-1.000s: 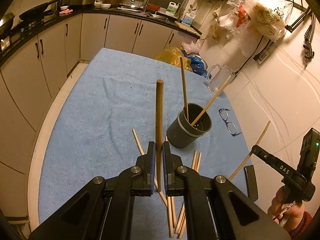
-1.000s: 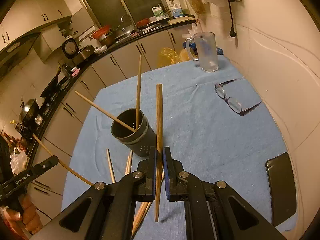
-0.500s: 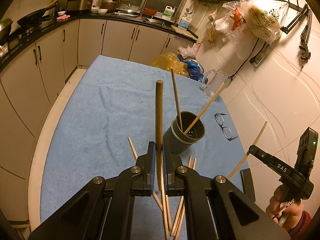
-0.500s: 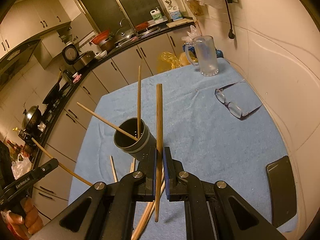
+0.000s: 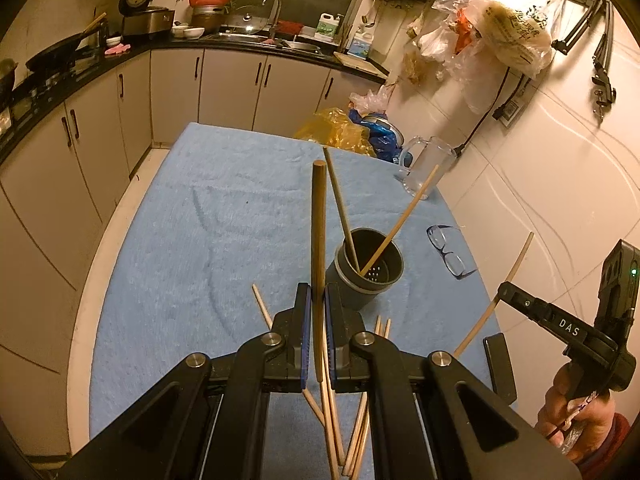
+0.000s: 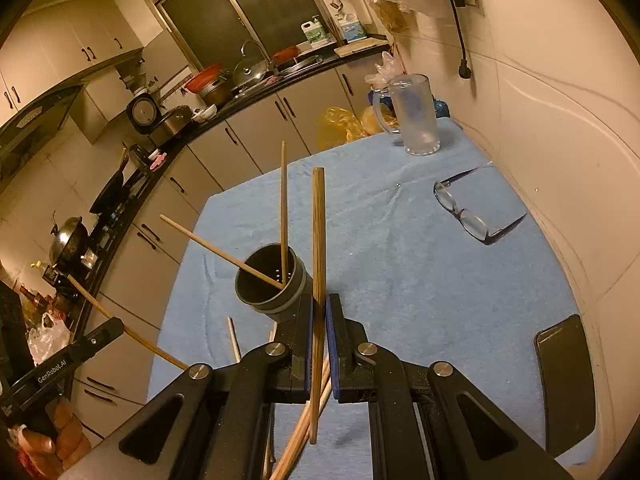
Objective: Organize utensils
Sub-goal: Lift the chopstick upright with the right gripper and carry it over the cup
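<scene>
Two grippers, each clamped on one chopstick. Left gripper (image 5: 316,336): fingers closed narrow on a dark wooden chopstick (image 5: 318,248), held upright between the blue pads, its lower end hanging just below the pads and above the cloth. Right gripper (image 6: 319,344): fingers likewise closed narrow on a second wooden chopstick (image 6: 318,260), upright, its lower end free below the pads. Utensil holder (image 5: 366,270): dark grey cylindrical cup with a perforated bottom, standing on the blue cloth (image 5: 200,240) that covers the table, just ahead of both grippers. It contains two pale chopsticks (image 5: 394,228), one leaning toward the wall, the other nearly upright. Loose chopsticks (image 5: 352,432): several pale ones lying on the cloth beneath and just behind the left gripper, overlapping in a rough fan; one more lies apart to their left. Eyeglasses (image 6: 468,216): folded open on the cloth, near the wall and well apart from the cup. Glass mug (image 6: 414,114): upright at the far end of the cloth by the wall. Black phone (image 6: 566,384): flat at the near edge of the cloth, beside the wall. Yellow plastic bag (image 5: 334,132): beyond the far end of the table. Kitchen counter (image 5: 248,46): runs along the back, with sink and pots.
</scene>
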Demonstrator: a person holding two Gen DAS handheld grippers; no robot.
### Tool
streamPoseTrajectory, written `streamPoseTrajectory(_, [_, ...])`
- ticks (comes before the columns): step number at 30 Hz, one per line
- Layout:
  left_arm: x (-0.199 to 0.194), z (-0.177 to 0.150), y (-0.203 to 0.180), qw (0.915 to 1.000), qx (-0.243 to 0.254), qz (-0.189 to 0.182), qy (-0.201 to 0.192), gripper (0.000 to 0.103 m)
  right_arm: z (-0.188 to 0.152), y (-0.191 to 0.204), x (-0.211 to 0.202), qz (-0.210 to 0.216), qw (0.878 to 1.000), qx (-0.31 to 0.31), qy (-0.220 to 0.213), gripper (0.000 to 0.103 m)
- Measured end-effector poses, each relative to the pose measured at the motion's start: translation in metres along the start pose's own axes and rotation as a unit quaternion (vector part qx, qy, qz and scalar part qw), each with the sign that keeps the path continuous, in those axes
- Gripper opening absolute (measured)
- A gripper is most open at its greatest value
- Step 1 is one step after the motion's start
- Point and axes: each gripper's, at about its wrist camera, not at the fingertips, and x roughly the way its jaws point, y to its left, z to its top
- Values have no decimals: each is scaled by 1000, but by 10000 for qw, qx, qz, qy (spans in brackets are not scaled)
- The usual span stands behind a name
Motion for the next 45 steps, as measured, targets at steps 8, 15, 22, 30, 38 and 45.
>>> streamPoseTrajectory(8, [-2, 7, -6, 9998, 154, 78, -76, 6, 9, 3, -2, 81, 10000, -3, -41, 6])
streamPoseTrajectory(15, [-3, 15, -13, 9997, 231, 39, -112, 6, 20, 10, -4, 148, 9998, -46, -92, 6])
streamPoseTrajectory(22, [-15, 33, -17, 9992, 260, -46, -300, 6, 33, 16, -7, 219, 9996, -44, -179, 6])
streamPoseTrajectory(30, [-34, 68, -26, 9974, 290, -196, -627, 6, 68, 27, -19, 355, 9981, -89, -503, 6])
streamPoseTrajectory(38, [-26, 101, -41, 9962, 276, -251, -788, 6, 103, 40, -13, 342, 9964, -110, -771, 6])
streamPoseTrajectory(45, [15, 108, -44, 9979, 171, -182, -594, 6, 120, 43, 22, 134, 9967, -77, -791, 6])
